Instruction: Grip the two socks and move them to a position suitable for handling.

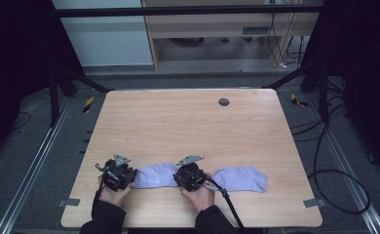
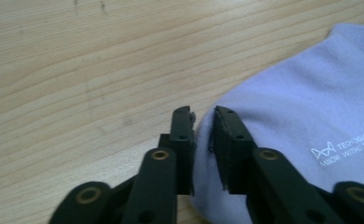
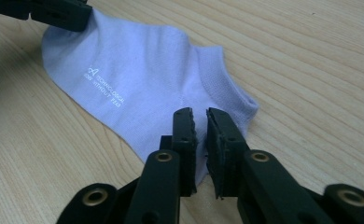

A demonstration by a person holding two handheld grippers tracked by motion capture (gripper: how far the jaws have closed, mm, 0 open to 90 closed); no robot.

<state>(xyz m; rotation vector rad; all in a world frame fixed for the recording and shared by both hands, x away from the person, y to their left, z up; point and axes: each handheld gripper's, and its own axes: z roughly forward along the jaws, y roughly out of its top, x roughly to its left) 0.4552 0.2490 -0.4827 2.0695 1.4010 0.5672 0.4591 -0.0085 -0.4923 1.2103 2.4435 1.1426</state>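
A lavender ankle sock with small white lettering lies flat near the table's front edge, between my two grippers. My left gripper is at its toe end. In the left gripper view the jaws stand a narrow gap apart, with the sock's toe edge lying between them, unpinched. My right gripper is at the cuff end. Its jaws are also slightly apart over the edge of the sock. A second lavender sock lies flat to the right of my right hand.
The wooden table has a round grey cable cap near its far edge. Dark frame posts and cables stand around the table. A black cable trails from the right gripper over the front edge.
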